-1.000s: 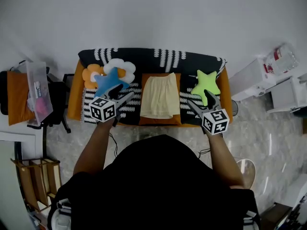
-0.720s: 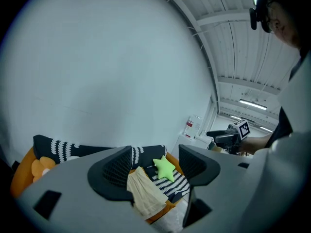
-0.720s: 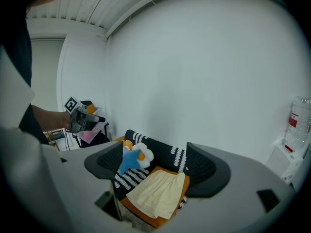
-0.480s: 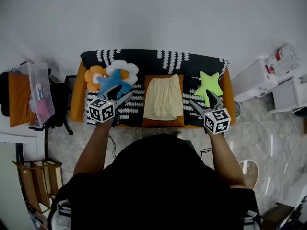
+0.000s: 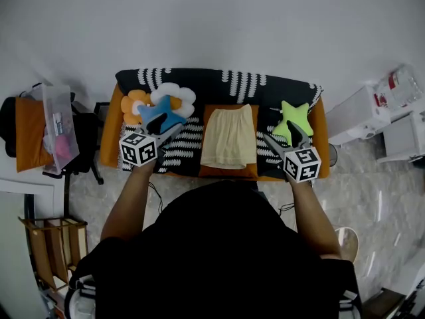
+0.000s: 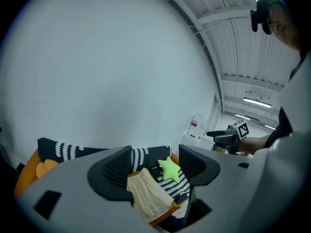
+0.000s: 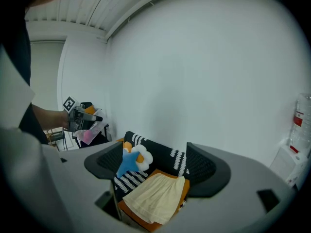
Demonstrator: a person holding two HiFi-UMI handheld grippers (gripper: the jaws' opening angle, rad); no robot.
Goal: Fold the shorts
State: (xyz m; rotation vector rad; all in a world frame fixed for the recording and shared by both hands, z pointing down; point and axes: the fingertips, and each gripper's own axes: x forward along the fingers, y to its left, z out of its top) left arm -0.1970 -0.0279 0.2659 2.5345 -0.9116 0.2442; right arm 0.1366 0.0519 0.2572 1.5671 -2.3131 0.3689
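Two claws hang in the air in front of the sofa, and neither touches anything. The left claw (image 5: 170, 126) has its jaws spread wide with nothing between them, and the right claw (image 5: 279, 134) is spread just as wide and is also empty. In each gripper view the shorts show through the gap between the jaws, well apart from them.

The shorts (image 5: 229, 137) lie flat and spread out on an orange cushion (image 5: 229, 171) at the middle of the sofa (image 5: 219, 82). The narrower end, probably the waistband, lies toward the backrest and the wider hem toward the person. A blue star pillow (image 5: 159, 115) sits to their left, in front of a white flower pillow (image 5: 174, 95). A green star pillow (image 5: 292, 119) sits to their right, and neither star touches the cloth.

The pale yellow fabric looks thin, light and limp. It will likely sag and drape from wherever it is pinched and will not hold a shape. The best hold is probably one claw at each corner of the same edge, so the cloth lifts evenly. The jaws would need to close nearly fully on so thin a layer. The cushion beneath is soft, so a deep pinch risks catching its cover too.
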